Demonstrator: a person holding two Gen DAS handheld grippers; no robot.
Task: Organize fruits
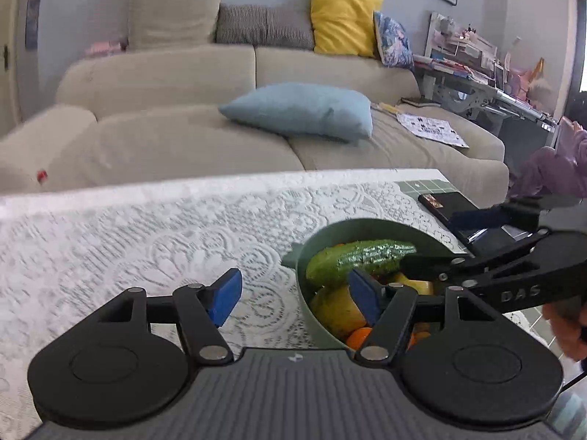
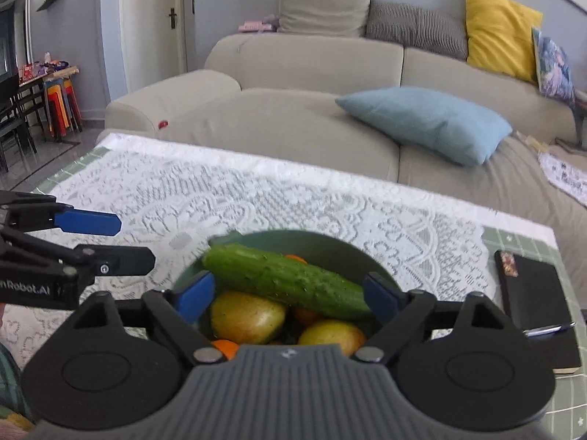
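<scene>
Both sets of jaws are spread wide with nothing pinched between the blue pads. The right gripper (image 2: 290, 293) hovers right over the green bowl (image 2: 330, 244); in its own view the pads sit either side of the cucumber (image 2: 290, 280) but don't press on it, so it grips nothing. The left gripper (image 1: 297, 293) is open too: one pad hangs over the bare lace and the other is in front of the bowl's (image 1: 367, 229) near rim, no fruit touched as far as the view shows. The cucumber (image 1: 361, 258) lies tilted across the top of the pile inside the bowl, one end up by the rim. Under it sit two yellow-green fruits, maybe pears or mangoes, hard to say (image 2: 247, 317), and a few oranges (image 2: 225, 348) peek out at the bottom and behind. So basically all the fruit in sight is in the bowl. The bowl sits on a white lace tablecloth (image 2: 256, 198) over a green checked table (image 2: 521, 242). Off to the right side of the bowl there's a black notebook (image 2: 532, 300) with a pen (image 2: 548, 329) lying on it, well clear of the fruit. Behind the table is a beige sofa (image 2: 293, 62) with a light blue pillow (image 2: 425, 121) on the seat and a yellow cushion (image 2: 500, 33) against the back.
</scene>
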